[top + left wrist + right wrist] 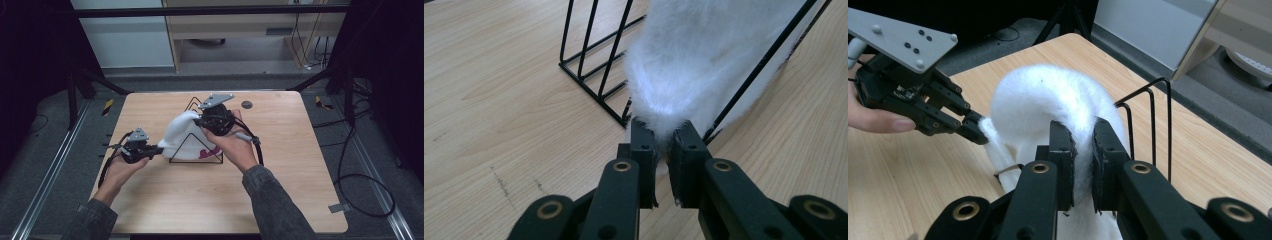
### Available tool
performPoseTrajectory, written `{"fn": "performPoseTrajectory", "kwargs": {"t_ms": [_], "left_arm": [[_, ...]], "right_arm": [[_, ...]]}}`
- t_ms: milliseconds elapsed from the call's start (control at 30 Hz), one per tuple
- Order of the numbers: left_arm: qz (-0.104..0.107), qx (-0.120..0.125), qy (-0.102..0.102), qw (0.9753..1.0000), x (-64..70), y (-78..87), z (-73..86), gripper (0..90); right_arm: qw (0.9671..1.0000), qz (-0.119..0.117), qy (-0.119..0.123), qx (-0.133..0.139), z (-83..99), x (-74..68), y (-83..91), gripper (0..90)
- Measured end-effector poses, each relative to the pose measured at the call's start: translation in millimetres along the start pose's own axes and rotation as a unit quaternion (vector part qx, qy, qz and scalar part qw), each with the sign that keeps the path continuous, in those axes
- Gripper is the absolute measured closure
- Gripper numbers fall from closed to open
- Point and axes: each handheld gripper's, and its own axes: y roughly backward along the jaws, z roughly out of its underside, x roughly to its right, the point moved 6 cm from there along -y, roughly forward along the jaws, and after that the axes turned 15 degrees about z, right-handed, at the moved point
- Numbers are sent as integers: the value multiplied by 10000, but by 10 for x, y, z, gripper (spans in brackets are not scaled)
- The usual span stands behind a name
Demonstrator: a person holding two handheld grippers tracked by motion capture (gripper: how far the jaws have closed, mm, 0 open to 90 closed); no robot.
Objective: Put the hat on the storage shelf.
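**Both tongs pinched on a fluffy white cloth in a wire rack**

We worked at a pale wooden worktop (165, 200) with rounded corners, standing on a grey floor between dark frame posts; a light wooden cabinet (240, 30) stood beyond it and black cables (360, 185) lay at the right.

The fluffy white fleece cloth (180, 135) lay draped in the black wire rack (196, 150), near the middle of the worktop. From the high view we saw a dark pink patch at its lower right edge and a small round dark disc (246, 104) on the wood behind. The left gripper view gave us the rack's upright bars and base rails close up. The right gripper view showed the cloth humped into a rounded arch.

The cloth's long axis ran from lower left to upper right across the worktop, rising from one pair of tongs toward the other.

The left tongs (663, 135) were pressed together on the cloth's lower end, just beside the rack's base. The right tongs (1082, 135) pinched the cloth at its upper end, above the rack.
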Motion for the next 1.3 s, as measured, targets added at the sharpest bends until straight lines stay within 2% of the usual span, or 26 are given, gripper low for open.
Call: {"fn": "performPoseTrajectory", "kwargs": {"t_ms": [267, 500, 867, 1000, 1133, 1233, 1300], "left_arm": [[8, -16, 63, 10000, -16, -36, 35, 821], [-6, -111, 108, 9999, -42, -104, 72, 821], [-46, -100, 175, 9998, -74, -133, 72, 798], [-61, -78, 216, 9997, -53, -114, 64, 752], [-156, 32, 101, 9998, -4, -26, 38, 690], [-243, 206, 82, 9995, 34, 65, 47, 623], [-350, 252, 86, 9990, 37, 110, 68, 547]], "right_arm": [[10000, -61, -27, -19, 22, -24, -33, 814], [9998, -76, -8, -166, 88, -49, -95, 802], [9989, 92, -107, -456, 202, 36, -193, 751], [9985, 174, -165, -498, 210, 70, -190, 690], [9985, 194, -91, -497, 197, 39, -116, 604], [9987, 186, -32, -481, 229, 8, -7, 537], [9988, 180, -68, -441, 264, 8, 62, 499]]}}
